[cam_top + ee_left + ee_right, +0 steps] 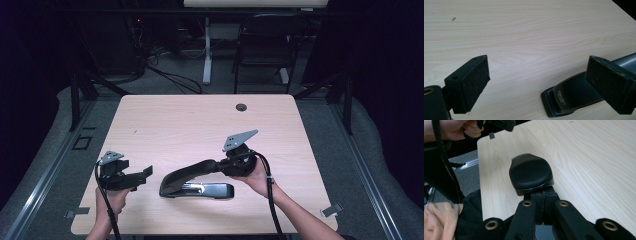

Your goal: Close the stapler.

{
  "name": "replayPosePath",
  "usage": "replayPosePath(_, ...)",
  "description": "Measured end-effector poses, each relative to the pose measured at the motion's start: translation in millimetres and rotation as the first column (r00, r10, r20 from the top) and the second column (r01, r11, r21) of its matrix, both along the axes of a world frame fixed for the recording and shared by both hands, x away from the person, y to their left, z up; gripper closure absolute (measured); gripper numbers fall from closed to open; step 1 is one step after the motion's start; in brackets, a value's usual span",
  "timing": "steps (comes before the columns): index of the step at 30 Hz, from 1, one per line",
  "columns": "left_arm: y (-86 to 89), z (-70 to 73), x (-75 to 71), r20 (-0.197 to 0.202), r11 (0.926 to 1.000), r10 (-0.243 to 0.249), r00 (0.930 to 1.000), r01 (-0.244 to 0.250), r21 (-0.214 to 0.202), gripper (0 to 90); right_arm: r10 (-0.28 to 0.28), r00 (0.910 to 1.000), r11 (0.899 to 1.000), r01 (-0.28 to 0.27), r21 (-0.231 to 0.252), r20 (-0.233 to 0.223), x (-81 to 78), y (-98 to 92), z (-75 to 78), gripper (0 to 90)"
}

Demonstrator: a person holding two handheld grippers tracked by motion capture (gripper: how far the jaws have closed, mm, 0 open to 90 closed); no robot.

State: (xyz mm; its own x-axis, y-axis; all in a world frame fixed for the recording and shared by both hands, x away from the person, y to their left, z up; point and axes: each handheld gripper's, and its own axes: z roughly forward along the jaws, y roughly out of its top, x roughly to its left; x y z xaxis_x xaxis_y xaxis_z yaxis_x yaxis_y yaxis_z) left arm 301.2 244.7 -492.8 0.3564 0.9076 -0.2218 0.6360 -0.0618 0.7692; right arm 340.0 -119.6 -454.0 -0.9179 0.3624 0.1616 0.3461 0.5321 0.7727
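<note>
There is one stapler (197,183) on the table (190,125), lying between your two grippers, and you hold one gripper in each hand. In the high view, your right gripper (222,166) meets the raised end of the stapler's handle, while the base lies flat below and toward your left gripper (145,174). The right gripper view adds what that view cannot: the jaws are pressed together, and the rounded black handle end (531,173) sits just past their tips; whether they pinch its edge is hidden, so you cannot tell. The left gripper view shows your left gripper (536,82) with its two pads wide apart and nothing between them. The stapler's front end (564,100), with small white lettering on it, lies just beside the right-hand pad (609,82), partly behind it. Your left gripper's jaws are apart from the stapler.
</note>
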Motion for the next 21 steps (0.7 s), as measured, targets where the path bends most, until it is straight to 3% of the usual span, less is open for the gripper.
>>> replayPosePath(21,-0.6,-0.4,0.3,-0.005,1.0,-0.007,1.0,0.007,0.001,3.3,-0.044,0.9978,0.994,0.038,-0.105,-0.05,-1.9,-19.7,-26.1,90.0)
